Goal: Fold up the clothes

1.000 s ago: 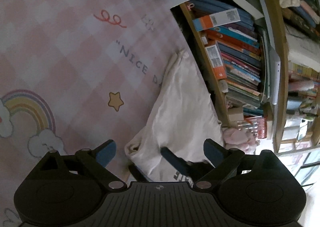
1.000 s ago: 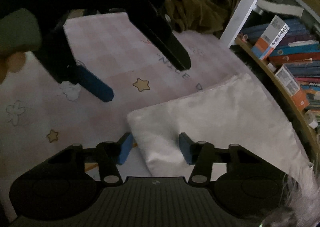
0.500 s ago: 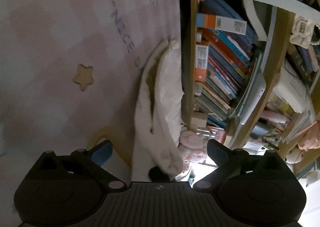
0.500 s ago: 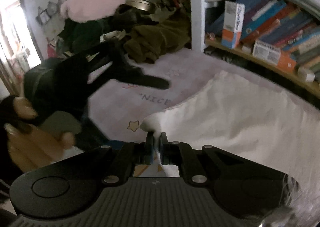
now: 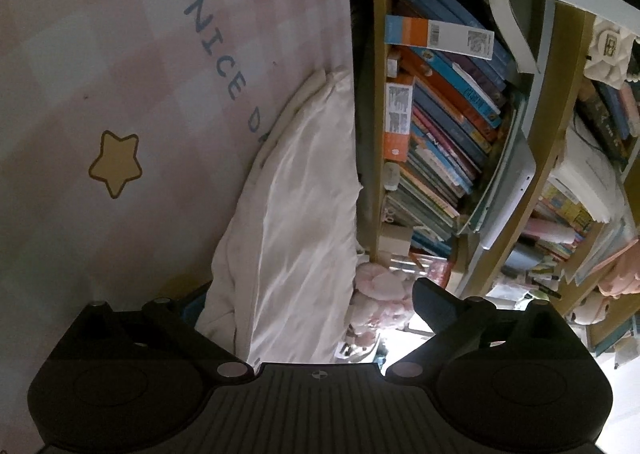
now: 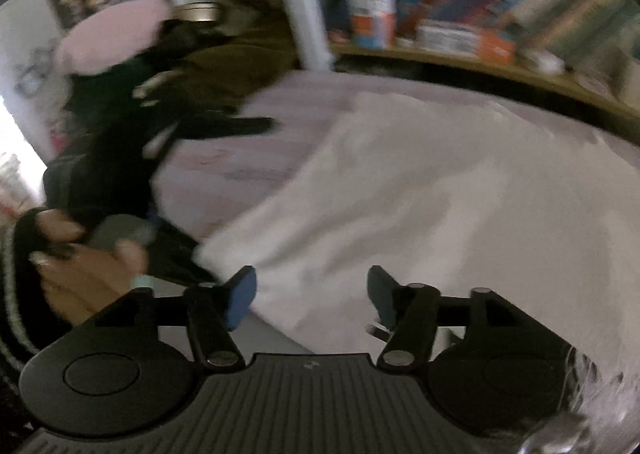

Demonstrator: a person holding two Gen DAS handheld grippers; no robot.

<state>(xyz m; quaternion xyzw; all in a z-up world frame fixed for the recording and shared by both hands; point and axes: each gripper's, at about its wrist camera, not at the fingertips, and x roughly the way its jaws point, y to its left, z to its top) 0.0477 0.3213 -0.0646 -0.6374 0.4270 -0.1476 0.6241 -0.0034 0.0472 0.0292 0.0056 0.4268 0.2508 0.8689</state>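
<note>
Bookshelf [image 5: 460, 126] packed with books; both hand-held grippers [image 6: 312, 290] wide, right's jaws opening over white garment [image 6: 420, 194].

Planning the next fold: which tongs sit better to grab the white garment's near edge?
Probably the right tongs: opening, they straddle the white garment at its near edge. The left tongs sit wide open at its side.

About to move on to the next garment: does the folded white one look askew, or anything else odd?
The white garment isn't flat: its layers look bunched and offset, and it lies right against the bookshelf at the edge of the pink checked sheet. Nothing looks spilled or damaged.
</note>
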